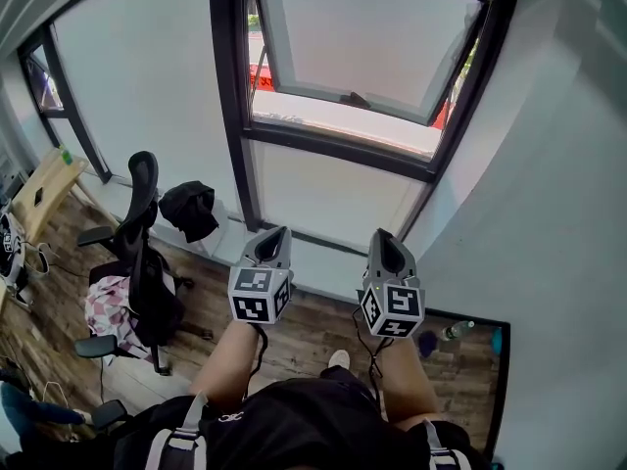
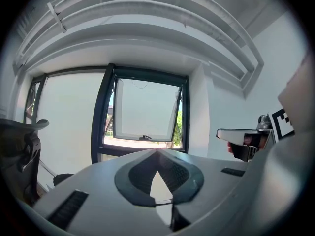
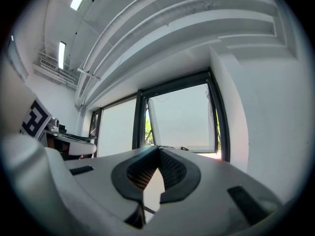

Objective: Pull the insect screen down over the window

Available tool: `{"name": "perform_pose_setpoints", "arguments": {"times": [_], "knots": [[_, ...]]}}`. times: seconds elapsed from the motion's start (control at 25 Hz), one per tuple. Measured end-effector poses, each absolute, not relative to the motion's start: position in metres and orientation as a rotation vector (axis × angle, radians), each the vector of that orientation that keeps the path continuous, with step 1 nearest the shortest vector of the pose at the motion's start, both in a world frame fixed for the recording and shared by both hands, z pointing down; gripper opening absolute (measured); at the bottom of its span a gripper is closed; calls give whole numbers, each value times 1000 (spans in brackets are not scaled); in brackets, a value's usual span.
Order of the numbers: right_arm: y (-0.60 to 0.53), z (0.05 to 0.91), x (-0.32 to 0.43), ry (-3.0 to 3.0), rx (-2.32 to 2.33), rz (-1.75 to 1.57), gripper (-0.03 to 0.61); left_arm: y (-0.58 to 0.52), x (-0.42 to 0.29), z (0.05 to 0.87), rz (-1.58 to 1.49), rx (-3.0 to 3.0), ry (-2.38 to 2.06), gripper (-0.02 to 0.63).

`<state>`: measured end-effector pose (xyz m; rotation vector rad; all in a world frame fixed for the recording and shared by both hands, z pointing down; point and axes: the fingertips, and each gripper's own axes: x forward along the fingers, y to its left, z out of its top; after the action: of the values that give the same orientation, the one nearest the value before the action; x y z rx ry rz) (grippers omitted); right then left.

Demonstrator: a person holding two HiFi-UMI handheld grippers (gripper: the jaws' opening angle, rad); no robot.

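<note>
Tongs are closed tip to tip on both sides, empty: left tongs (image 1: 277,233) and right tongs (image 1: 384,237) sit side by side, apart, aimed at the wall (image 1: 321,262) below the window (image 1: 338,125). Window stands ahead and above both, its sash (image 1: 367,42) tilted open outward in the dark frame (image 1: 227,86); insect screen cannot be made out. Office chair (image 1: 142,253) stands left.

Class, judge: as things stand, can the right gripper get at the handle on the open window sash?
Probably yes: nothing stands between the right gripper and the handle at the bottom of the sash; the office chair is off to the left. Its shut jaws must open first.
</note>
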<state>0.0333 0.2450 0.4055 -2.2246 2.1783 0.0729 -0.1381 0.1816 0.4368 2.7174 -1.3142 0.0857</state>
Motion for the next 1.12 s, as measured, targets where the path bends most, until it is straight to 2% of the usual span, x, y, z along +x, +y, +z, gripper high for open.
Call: {"name": "perform_pose_setpoints", "arguments": {"times": [0.56, 1.12], "knots": [[140, 412, 44, 2203, -2195, 105, 3, 88, -139, 450, 91, 2698, -1380, 9], [-25, 409, 133, 2228, -2180, 106, 3, -72, -58, 445, 91, 2673, -1423, 9]]}}
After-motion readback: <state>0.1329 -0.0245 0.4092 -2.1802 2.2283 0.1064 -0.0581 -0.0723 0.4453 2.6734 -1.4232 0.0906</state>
